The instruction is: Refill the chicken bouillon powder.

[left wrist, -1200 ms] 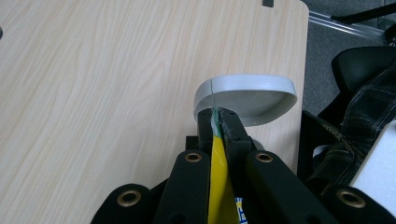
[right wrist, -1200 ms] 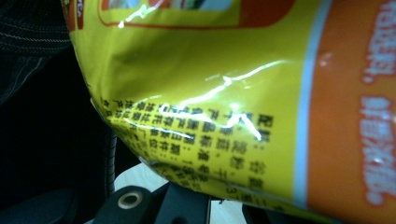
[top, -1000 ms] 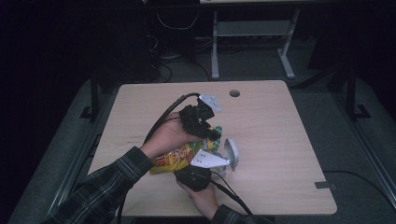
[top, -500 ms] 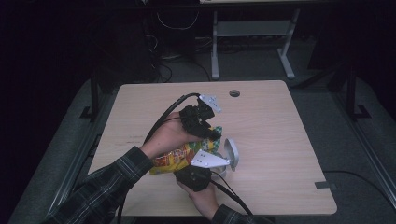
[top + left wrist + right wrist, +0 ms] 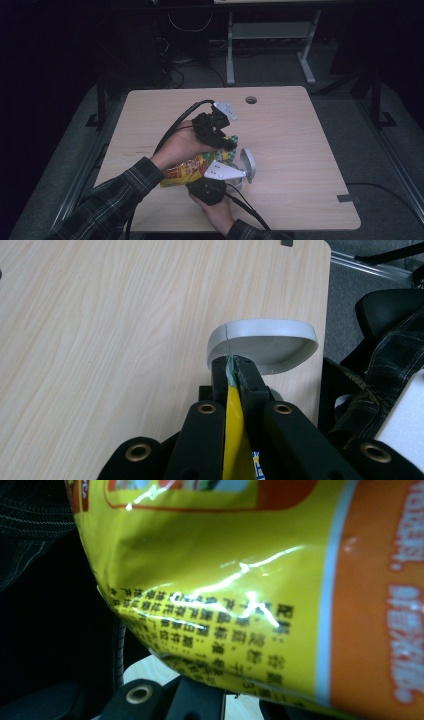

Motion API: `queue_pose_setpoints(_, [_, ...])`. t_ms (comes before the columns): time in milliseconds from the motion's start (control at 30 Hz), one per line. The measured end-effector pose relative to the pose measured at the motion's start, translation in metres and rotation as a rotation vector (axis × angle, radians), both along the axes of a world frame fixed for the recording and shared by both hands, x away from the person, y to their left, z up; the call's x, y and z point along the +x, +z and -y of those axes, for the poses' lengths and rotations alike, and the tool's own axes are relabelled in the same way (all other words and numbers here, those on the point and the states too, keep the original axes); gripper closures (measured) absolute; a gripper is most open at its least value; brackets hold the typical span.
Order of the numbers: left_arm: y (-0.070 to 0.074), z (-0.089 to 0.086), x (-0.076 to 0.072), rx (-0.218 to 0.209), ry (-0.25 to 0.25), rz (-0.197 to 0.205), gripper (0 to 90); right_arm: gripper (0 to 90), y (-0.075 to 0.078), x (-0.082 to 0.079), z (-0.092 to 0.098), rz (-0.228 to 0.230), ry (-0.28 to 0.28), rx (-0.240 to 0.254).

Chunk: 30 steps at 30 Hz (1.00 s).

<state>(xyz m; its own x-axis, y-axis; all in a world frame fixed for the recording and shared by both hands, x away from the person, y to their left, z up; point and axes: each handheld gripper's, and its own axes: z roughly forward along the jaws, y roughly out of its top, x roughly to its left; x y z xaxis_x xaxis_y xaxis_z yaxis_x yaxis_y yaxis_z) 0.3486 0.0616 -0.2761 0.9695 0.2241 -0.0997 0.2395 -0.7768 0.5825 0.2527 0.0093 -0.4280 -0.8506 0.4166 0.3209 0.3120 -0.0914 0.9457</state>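
Observation:
A yellow and orange snack bag (image 5: 187, 167) is held up over the table between both grippers. My left gripper (image 5: 226, 144) comes from the upper left and is shut on the bag's top edge (image 5: 232, 390), a thin strip pinched between the black jaws (image 5: 232, 366). My right gripper (image 5: 204, 175), with its grey plate on top, holds the bag from below. In the right gripper view the bag's printed side (image 5: 225, 580) covers the jaw tips. A grey bowl (image 5: 247, 165) (image 5: 265, 342) sits just beyond the left jaw tips.
The light wood table (image 5: 280, 130) has a round cable hole (image 5: 251, 100) near its far edge and bare room at the right and far left. Black cables trail from both grippers. Dark floor and a metal stand lie beyond the table.

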Motion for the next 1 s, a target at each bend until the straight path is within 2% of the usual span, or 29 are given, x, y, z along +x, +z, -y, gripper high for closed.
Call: queue_pose_setpoints(1000, [-0.0012,0.0046,0.0001,0.019,-0.009,-0.001,89.3,89.6,-0.0006,0.0005,-0.0002,-0.011,0.005,0.008])
